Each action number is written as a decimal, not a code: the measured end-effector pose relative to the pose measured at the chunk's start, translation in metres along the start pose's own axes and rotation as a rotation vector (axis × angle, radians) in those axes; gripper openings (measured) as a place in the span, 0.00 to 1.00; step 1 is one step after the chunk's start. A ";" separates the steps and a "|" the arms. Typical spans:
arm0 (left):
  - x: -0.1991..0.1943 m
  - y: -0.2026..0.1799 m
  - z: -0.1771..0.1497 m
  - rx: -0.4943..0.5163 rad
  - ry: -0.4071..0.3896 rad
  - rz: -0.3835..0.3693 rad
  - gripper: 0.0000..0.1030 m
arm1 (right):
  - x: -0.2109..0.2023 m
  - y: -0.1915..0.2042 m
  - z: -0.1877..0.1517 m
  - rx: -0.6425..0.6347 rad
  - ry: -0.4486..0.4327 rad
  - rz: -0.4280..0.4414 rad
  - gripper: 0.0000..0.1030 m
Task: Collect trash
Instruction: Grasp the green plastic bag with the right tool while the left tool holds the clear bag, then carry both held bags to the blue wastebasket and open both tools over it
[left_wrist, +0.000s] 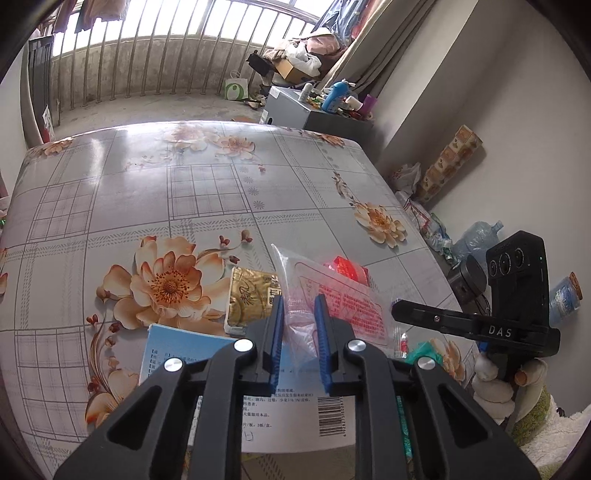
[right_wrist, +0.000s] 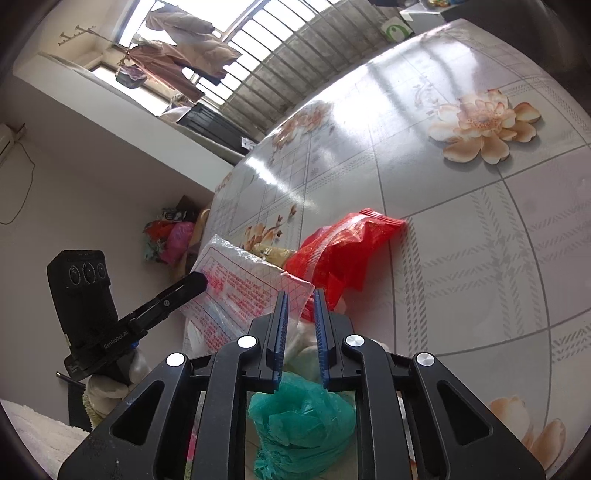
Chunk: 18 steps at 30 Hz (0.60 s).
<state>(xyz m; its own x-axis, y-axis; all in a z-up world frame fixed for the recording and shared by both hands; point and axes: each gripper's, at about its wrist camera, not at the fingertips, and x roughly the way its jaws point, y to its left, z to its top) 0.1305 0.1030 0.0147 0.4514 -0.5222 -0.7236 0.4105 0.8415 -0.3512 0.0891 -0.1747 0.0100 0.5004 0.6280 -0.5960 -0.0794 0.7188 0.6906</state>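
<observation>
Floral tablecloth (left_wrist: 155, 192), L gripper (left_wrist: 299, 314) nipping clear printed bag (left_wrist: 343, 295), R gripper (right_wrist: 300, 314) ajar, nothing gripped.

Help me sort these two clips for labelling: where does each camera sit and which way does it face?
Left wrist view: on the left gripper, looking down across the flowered table towards the balcony railing; its fingers close on the clear printed bag; the right gripper shows.
Right wrist view: on the right gripper, facing the red wrapper and green bag.
Shared: printed bag, red wrapper, table.

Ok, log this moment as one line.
left gripper: shut on clear printed bag | right gripper: open over green bag | red wrapper: on table
</observation>
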 end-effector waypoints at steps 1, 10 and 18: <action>0.000 0.001 -0.002 -0.004 0.002 0.002 0.15 | -0.004 -0.001 -0.001 -0.003 -0.003 -0.014 0.29; 0.000 0.002 -0.011 -0.012 0.011 -0.003 0.15 | -0.032 0.004 -0.023 -0.044 -0.027 0.037 0.48; -0.001 -0.009 -0.015 0.022 0.015 -0.002 0.15 | -0.010 0.014 -0.043 -0.128 0.022 -0.018 0.49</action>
<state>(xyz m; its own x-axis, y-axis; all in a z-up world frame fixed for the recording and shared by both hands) 0.1142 0.0980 0.0093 0.4384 -0.5216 -0.7319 0.4288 0.8371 -0.3397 0.0454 -0.1580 0.0082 0.4835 0.6198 -0.6181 -0.1806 0.7616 0.6224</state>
